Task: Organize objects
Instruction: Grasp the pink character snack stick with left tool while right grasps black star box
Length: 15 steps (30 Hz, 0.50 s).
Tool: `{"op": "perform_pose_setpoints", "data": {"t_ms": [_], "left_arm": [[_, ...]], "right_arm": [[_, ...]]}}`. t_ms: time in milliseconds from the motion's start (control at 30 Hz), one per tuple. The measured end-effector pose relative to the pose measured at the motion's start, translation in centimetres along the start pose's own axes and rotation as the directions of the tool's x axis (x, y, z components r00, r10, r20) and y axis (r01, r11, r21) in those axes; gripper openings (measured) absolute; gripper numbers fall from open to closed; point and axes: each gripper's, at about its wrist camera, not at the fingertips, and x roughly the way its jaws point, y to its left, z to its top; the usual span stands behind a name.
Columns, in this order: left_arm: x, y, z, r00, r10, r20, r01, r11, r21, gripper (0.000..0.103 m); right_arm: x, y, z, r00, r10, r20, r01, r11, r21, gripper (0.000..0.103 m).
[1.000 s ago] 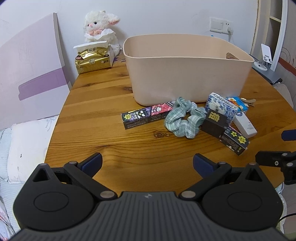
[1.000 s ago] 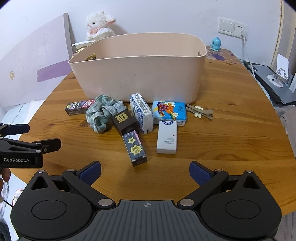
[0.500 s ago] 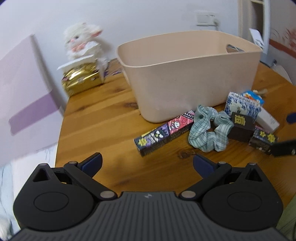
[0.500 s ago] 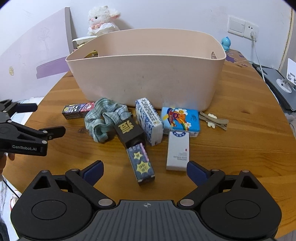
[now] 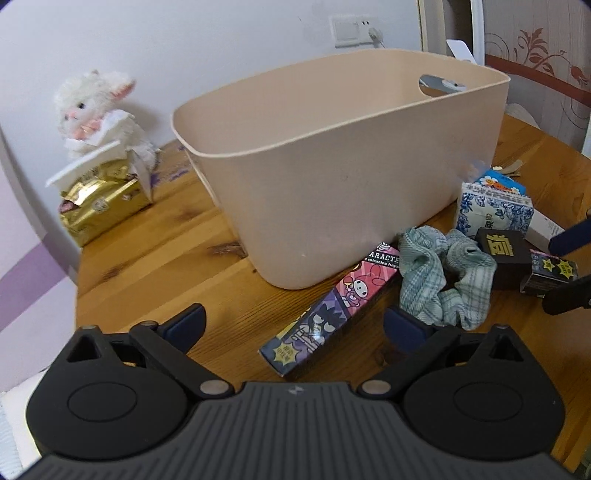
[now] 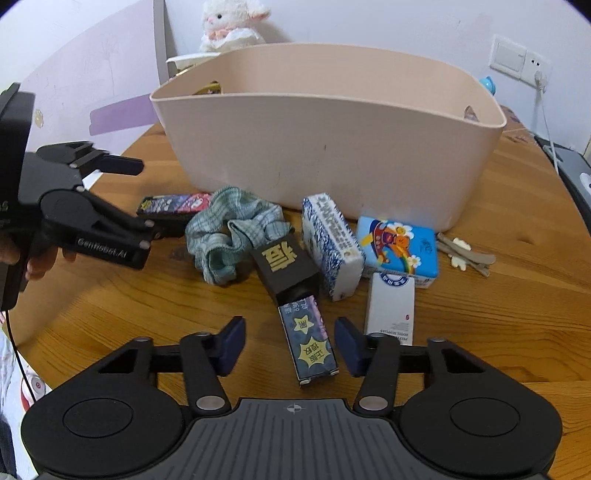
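white plush lamb [image 5: 94,110] behind gold tissue pack [image 5: 101,205], wall switch [image 5: 347,31].

Wooden table [image 6: 517,236] bears bin [image 6: 332,147], boxes, scrunchie [image 6: 229,232].

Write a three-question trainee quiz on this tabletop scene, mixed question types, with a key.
1. True or false: the right gripper is shut on the dark star-printed box.
2. Multiple choice: the green checked scrunchie lies
A. inside the beige bin
B. on the table in front of the bin
C. on the plush lamb
3. Fill in: the left gripper is open in front of the long ____ box printed with cartoon characters.

Key: 1 false, its fingers stand open on either side of the box; 2 B; 3 character.
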Motion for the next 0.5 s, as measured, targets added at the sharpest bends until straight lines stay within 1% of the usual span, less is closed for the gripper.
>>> {"op": "perform_pose_setpoints", "data": {"t_ms": [33,67,133,167,200,233,267,333,367,433,467,500], "left_arm": [[0.4,0.1,0.1,1.0,-0.015,-0.014,0.015,1.0,0.001,0.086],[0.7,0.1,0.2,0.999,-0.028,-0.025,0.028,1.0,0.0,0.085],[1.2,-0.1,0.1,0.998,-0.047,-0.041,0.048,0.999,0.007,0.077],[1.2,-0.1,0.2,0.998,-0.06,-0.036,0.06,0.998,0.003,0.074],[1.2,0.0,0.3,0.997,-0.075,-0.037,0.075,0.997,-0.005,0.067],[1.2,0.0,0.4,0.995,-0.092,-0.04,0.091,0.996,-0.018,0.057],[1.2,-0.1,0.5,0.994,-0.103,-0.042,0.102,0.994,-0.029,0.056],[0.9,-0.6,0.6,0.993,-0.106,-0.047,0.105,0.994,-0.026,0.048],[0.6,-1.1,0.5,0.994,-0.101,-0.046,0.1,0.995,-0.024,0.046],[0.1,-1.9,0.5,0.994,-0.096,-0.047,0.095,0.995,-0.021,0.034],[-0.2,-2.3,0.4,0.994,-0.1,-0.044,0.099,0.995,-0.024,0.031],[-0.6,-2.6,0.3,0.994,-0.099,-0.043,0.098,0.995,-0.028,0.024]], "right_arm": [[0.3,0.0,0.0,1.0,0.002,-0.008,-0.002,1.0,0.002,0.049],[0.4,0.0,-0.1,1.0,0.004,-0.013,-0.004,1.0,0.005,0.044],[0.9,-0.1,-0.2,1.0,0.009,-0.026,-0.008,1.0,0.006,0.038],[1.0,-0.1,-0.3,0.999,0.008,-0.031,-0.008,1.0,0.007,0.035],[1.2,-0.1,-0.4,1.0,0.007,-0.029,-0.007,1.0,0.006,0.034],[1.2,-0.1,-0.5,1.0,0.006,-0.023,-0.006,1.0,0.002,0.025],[1.2,-0.2,-0.5,1.0,0.011,-0.021,-0.011,1.0,0.008,0.022],[1.1,-0.6,-0.6,1.0,0.021,-0.012,-0.021,0.999,0.025,0.021],[1.0,-0.8,-0.6,1.0,0.023,-0.008,-0.022,0.999,0.03,0.021],[0.6,-1.3,-0.7,1.0,0.028,0.0,-0.028,0.999,0.04,0.021],[0.4,-1.4,-0.8,1.0,0.031,0.005,-0.031,0.999,0.043,0.021],[0.1,-1.6,-0.8,0.999,0.035,0.015,-0.036,0.998,0.048,0.021]]}}
